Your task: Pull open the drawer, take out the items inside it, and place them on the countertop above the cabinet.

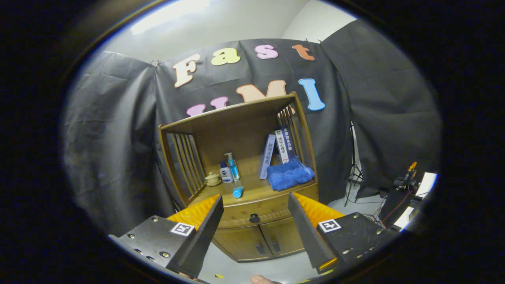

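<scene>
A wooden cabinet stands ahead against the booth wall, seen from some distance. Its drawer is closed, with a dark round knob in the middle. My gripper is open, nothing between its fingers, and the knob lies well beyond them, in line with the gap. On the countertop above the drawer lies a small blue tube near the front edge. Behind it stand a blue pump bottle, a small white-and-blue bottle and a small cup.
A folded blue towel lies on the countertop's right side, with several books leaning behind it. Two lower doors sit under the drawer. A light stand and equipment with cables are on the floor to the right.
</scene>
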Action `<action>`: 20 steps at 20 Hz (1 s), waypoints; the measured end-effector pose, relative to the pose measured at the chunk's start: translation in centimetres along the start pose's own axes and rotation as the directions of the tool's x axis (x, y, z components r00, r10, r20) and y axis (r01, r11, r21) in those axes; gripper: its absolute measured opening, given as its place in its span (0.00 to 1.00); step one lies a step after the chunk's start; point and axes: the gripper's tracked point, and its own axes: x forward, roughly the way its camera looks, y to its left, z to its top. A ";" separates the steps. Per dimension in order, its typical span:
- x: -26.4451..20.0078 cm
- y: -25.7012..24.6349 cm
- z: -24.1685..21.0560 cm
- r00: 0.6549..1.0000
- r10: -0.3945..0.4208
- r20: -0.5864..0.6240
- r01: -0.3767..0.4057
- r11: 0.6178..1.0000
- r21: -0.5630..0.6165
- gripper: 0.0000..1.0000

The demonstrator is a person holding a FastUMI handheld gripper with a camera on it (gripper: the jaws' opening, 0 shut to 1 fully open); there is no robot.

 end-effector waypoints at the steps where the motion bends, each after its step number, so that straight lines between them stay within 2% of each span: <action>1: 0.0 0.1 0.0 1.000 0.006 -0.002 -0.006 1.000 -0.003 0.99; 12: -0.7 2.9 0.6 0.998 0.060 0.027 -0.055 0.987 -0.148 0.98; 20: -0.6 4.4 0.0 0.996 0.085 0.013 -0.081 0.983 -0.163 0.99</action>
